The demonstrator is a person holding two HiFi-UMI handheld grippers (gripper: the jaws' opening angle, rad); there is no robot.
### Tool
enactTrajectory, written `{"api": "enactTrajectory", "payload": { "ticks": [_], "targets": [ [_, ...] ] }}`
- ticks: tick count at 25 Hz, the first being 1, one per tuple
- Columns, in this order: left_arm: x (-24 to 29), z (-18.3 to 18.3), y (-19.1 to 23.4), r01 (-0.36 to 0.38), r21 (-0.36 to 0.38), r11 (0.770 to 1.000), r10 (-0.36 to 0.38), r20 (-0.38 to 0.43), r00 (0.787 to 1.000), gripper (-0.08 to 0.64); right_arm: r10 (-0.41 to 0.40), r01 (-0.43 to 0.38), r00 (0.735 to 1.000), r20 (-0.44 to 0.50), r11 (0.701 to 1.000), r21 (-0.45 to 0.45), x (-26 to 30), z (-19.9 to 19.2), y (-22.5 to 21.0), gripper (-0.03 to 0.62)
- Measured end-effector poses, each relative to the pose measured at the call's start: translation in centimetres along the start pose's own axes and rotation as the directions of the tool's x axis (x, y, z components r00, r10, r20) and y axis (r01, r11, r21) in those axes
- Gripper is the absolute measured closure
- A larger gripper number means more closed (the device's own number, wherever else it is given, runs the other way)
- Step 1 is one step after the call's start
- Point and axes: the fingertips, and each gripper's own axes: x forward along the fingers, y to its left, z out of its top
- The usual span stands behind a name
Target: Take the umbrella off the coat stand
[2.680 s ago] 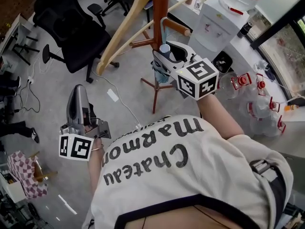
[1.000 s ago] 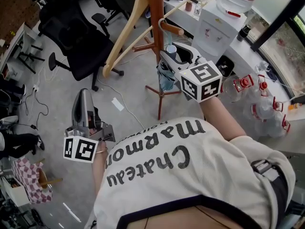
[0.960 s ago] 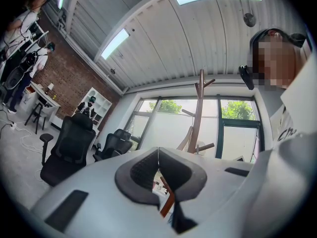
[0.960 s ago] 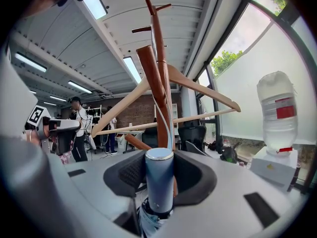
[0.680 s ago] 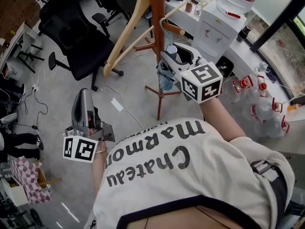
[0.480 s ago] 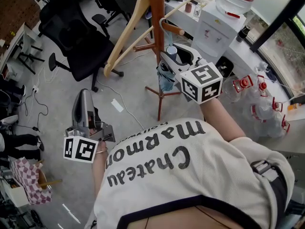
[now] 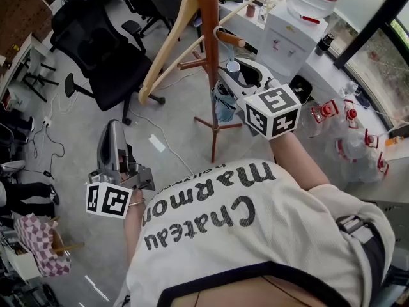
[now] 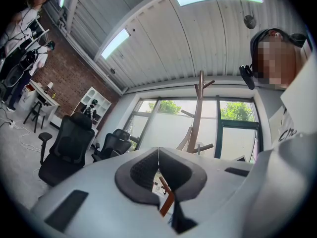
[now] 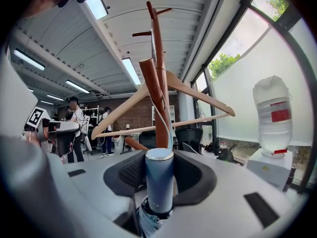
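While its wrist cord seems looped over a peg of the coat stand, the folded umbrella hangs just beside the post. The right tongs pinch its smooth blue cylindrical handle, silver-capped, presumably to bear the weight for lifting off. Pleated blue fabric bunches below. The stand is reddish turned wood, with a pale wooden hanger near its top. Left tongs, pressed together and empty, hover well apart from the stand.
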Motion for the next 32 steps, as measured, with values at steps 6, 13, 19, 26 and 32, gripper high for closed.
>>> {"api": "enactTrajectory", "payload": {
  "ticks": [6, 13, 19, 26, 32],
  "targets": [
    [0.1, -0.1, 0.0, 0.01, -0.004, 1.0, -0.01, 0.002, 1.0, 0.535, -0.009, 0.009, 1.0, 0.011, 1.0, -0.003, -0.4, 0.4, -0.1, 0.426],
    [0.3, 0.1, 0.0, 0.021, -0.006, 1.0, -0.021, 0.003, 1.0, 0.535, -0.017, 0.017, 1.0, 0.013, 1.0, -0.005, -0.6, 0.6, 0.0, 0.426],
    [0.5, 0.1, -0.1, 0.038, -0.008, 0.999, -0.038, 0.003, 0.999, 0.535, -0.031, 0.032, 0.999, 0.021, 0.999, -0.008, -1.1, 0.9, -0.1, 0.426],
    [0.2, 0.1, -0.1, 0.053, -0.014, 0.999, -0.053, -0.001, 0.999, 0.535, -0.046, 0.046, 0.999, 0.021, 0.999, -0.013, -1.7, 0.9, 0.2, 0.426],
    [-0.1, 0.1, -0.1, 0.059, -0.016, 0.998, -0.059, -0.004, 0.998, 0.535, -0.05, 0.05, 0.999, 0.018, 0.999, -0.014, -2.2, 0.9, 0.4, 0.426]
  ]
}}
